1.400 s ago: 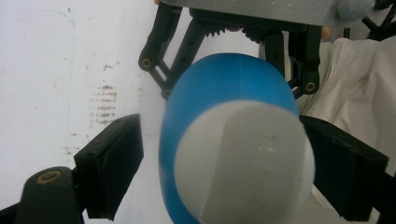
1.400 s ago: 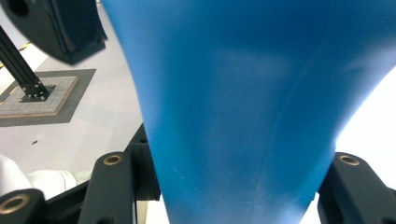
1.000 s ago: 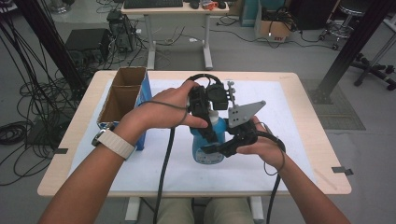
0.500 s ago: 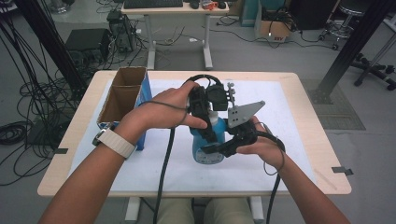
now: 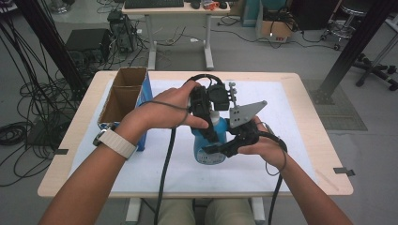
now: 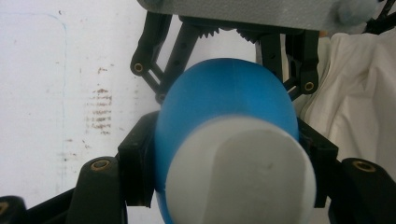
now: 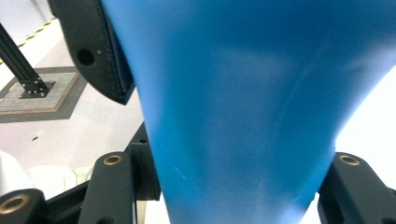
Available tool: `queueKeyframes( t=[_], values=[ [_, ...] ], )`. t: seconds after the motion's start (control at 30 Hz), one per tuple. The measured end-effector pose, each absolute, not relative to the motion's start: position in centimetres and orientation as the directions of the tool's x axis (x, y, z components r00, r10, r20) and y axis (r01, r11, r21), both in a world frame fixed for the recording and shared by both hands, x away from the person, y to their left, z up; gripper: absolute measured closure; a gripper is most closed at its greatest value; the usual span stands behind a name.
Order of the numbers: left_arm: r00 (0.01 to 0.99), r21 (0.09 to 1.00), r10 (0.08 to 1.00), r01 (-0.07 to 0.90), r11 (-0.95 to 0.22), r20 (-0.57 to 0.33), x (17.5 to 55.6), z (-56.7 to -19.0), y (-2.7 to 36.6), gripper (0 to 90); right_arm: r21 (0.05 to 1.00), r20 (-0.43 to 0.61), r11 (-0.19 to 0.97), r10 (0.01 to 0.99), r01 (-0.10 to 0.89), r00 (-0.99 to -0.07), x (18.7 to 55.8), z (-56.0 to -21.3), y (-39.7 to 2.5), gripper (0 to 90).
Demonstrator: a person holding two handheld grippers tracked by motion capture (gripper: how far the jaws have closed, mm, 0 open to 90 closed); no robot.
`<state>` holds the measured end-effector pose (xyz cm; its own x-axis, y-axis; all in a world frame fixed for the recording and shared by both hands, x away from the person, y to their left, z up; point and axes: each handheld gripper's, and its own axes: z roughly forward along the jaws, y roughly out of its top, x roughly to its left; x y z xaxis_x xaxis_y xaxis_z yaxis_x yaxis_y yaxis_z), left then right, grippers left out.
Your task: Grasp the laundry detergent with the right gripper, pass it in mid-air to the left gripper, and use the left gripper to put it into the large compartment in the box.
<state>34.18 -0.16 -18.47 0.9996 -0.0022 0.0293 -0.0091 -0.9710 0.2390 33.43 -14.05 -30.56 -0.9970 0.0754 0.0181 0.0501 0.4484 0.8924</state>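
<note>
Grey floor with many black cables, a second desk and dark metal frames surround the work place in the high view. Nearer stands the wooden table [image 5: 300,84], and a large white sheet [image 5: 281,112] covers most of its top. At the left side of the table stands an open cardboard box [image 5: 123,93] with two compartments and a blue outer wall.

On the white sheet, a little right of the table's middle and toward the near edge, stands the blue bottle [image 5: 210,151]. It is upright. Its body is bright blue plastic, smooth and a little shiny, wide and rounded at the bottom and narrower toward the top, and it carries a label with small print on the near side that I cannot read. In the left gripper view the bottle [image 6: 229,98] shows a round blue shoulder and a white cap [image 6: 240,172] with a flat top. In the right gripper view the blue body [image 7: 252,102] is plain, with only one faint scratch.

The left gripper [image 5: 206,119] comes from above and its black jaws are closed on the upper part of the bottle, one jaw pressing at each side just under the cap. The right gripper [image 5: 220,147] comes from the right, and its jaws are closed on the lower body of the bottle, touching it at both sides. A white wrist band [image 5: 116,143] sits on the person's left forearm.
</note>
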Motion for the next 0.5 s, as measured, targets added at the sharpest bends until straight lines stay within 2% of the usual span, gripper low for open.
queueKeyframes(
  t=[0.5],
  values=[
    [0.999, 0.244, -0.002, -0.010, -0.970, 0.034, 34.15, -18.34, -0.15, 37.3, 0.890, 0.013, 0.454, 0.081, 0.049, -0.997, 33.40, -30.38, -14.11, 43.3]
  ],
)
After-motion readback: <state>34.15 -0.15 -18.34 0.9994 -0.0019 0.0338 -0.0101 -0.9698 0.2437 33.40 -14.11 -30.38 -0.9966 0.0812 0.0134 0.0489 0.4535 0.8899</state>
